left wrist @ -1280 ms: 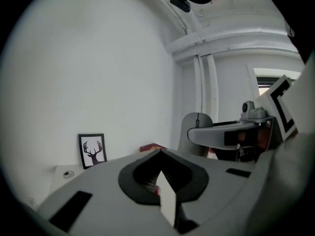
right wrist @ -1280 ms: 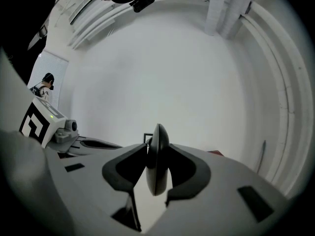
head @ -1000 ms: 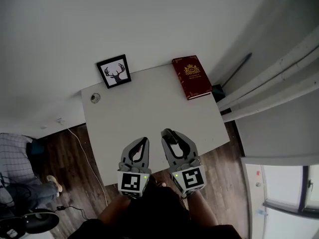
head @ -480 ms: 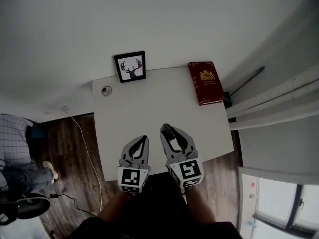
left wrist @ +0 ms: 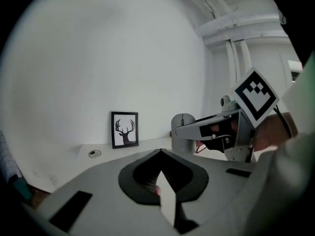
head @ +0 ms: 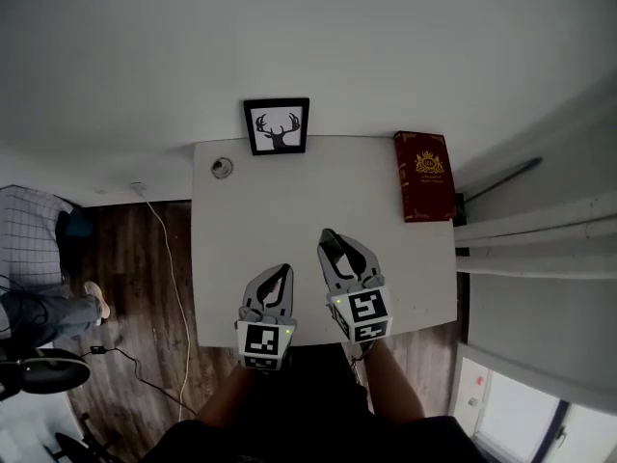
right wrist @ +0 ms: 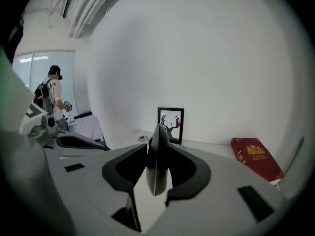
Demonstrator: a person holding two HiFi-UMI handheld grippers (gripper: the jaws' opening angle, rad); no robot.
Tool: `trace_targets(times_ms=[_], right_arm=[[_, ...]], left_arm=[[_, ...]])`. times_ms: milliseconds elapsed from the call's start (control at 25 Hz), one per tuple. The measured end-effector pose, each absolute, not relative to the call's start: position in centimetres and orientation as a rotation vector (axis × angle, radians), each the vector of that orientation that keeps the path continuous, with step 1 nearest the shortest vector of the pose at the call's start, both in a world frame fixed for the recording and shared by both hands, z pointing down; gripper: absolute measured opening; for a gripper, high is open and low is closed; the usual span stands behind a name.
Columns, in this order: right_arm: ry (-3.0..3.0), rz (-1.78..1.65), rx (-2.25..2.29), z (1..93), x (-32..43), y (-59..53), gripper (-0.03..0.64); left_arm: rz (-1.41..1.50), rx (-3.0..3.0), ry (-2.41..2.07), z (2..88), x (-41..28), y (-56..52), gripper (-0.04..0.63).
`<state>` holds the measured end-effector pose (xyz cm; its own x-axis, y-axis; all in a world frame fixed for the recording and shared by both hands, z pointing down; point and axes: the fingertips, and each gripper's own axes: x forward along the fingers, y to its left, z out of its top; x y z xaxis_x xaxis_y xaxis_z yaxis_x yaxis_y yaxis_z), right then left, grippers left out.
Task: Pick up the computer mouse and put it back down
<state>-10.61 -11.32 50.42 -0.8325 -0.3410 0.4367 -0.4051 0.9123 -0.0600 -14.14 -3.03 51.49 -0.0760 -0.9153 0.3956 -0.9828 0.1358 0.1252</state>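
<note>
From overhead, a white desk (head: 260, 210) carries a framed deer picture (head: 277, 125) at its back edge and a red book (head: 424, 176) at its right. The book's gold crest shows, but its lettering is too small to read. The right tongs (head: 334, 240), over the desk's near part, grip a grey computer mouse (right wrist: 157, 159) by its sides. Only the left gripper view shows the mouse's scroll wheel. The left tongs (head: 281, 276) are closed and empty. Only the right gripper view shows a distant person (right wrist: 53, 100).
</note>
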Motion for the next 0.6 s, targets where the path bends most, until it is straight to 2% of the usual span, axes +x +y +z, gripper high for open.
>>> trace_targets(times_ms=[600], right_arm=[[-2.593, 0.363, 0.404, 56.7, -14.8, -16.5, 0.140]], left_arm=[[0.283, 1.669, -2.065, 54.6, -15.8, -4.5, 0.000]])
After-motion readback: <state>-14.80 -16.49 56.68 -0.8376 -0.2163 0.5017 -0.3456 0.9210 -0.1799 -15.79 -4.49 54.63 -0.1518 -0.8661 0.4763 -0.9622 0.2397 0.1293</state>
